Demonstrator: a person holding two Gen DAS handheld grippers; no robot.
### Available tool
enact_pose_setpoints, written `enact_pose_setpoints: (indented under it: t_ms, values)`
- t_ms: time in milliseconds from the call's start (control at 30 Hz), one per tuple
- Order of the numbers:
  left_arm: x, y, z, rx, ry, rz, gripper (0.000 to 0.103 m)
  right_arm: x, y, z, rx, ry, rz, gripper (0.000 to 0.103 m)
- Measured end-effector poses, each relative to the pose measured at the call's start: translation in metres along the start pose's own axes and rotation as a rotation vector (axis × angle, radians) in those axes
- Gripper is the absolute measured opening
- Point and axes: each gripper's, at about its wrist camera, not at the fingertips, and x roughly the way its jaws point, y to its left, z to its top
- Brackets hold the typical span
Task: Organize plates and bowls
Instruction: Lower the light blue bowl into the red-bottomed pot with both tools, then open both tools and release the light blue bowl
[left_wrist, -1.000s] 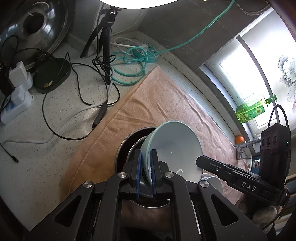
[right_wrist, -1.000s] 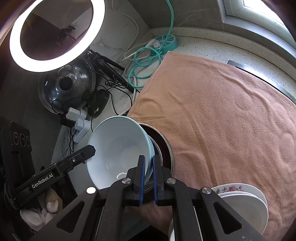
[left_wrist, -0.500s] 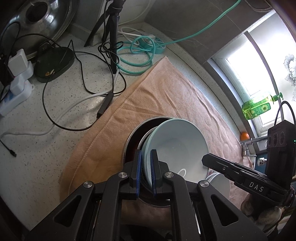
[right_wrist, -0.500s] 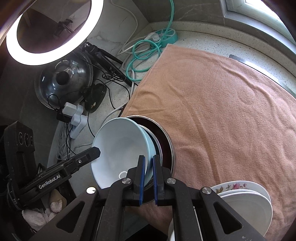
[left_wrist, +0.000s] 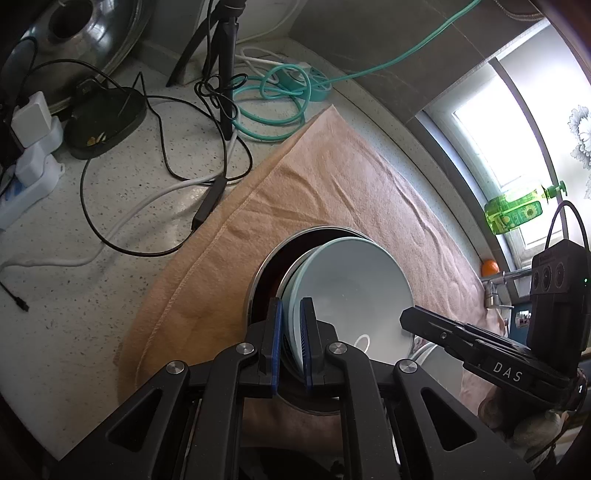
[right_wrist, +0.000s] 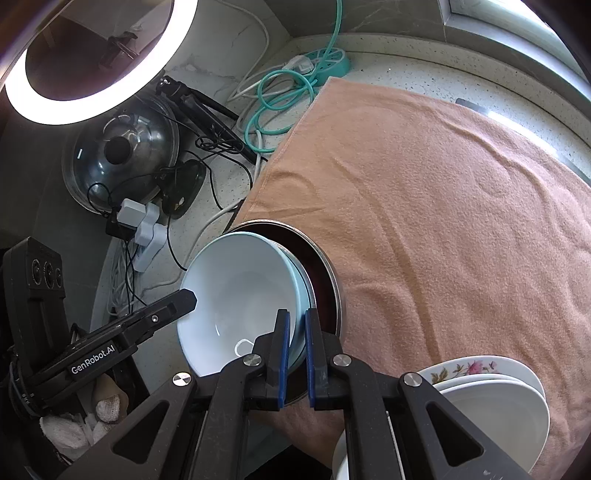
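A pale blue bowl (left_wrist: 351, 291) sits tilted inside a steel-rimmed dark bowl (left_wrist: 269, 266) on the pink towel (left_wrist: 332, 184). My left gripper (left_wrist: 291, 317) is shut on the pale blue bowl's near rim. My right gripper (right_wrist: 297, 328) is shut on the opposite rim of the same bowl (right_wrist: 236, 295), with the dark bowl (right_wrist: 325, 273) under it. Each gripper shows in the other's view. A stack of white plates, the top one with a flower pattern (right_wrist: 487, 373), lies at the lower right of the right wrist view.
Left of the towel the speckled counter (left_wrist: 74, 295) holds tangled cables, a green cord coil (left_wrist: 273, 107), white plug adapters (left_wrist: 29, 147), a steel pot lid (right_wrist: 118, 147), a tripod with ring light (right_wrist: 92, 59). A green soap bottle (left_wrist: 517, 210) stands on the window sill.
Both grippers have lowered the pale blue bowl towards the towel; it sits deeper in the dark bowl and the counter looks nearer. Both grips are unchanged.
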Motion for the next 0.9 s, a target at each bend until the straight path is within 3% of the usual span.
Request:
enact_pose_setpoints:
  t_ms: [700,900]
  values:
    - [0.0041,-0.0004,0.0009,0.014,0.008,-0.002,0.009,-0.0005,-0.0002,0.001,-0.016,0.001,0.013,0.009]
    - [-0.0024,0.0009,0.0017,0.029,-0.007,0.0,0.01,-0.0092,0.003,-0.0018,-0.054,-0.029,-0.021,0.01]
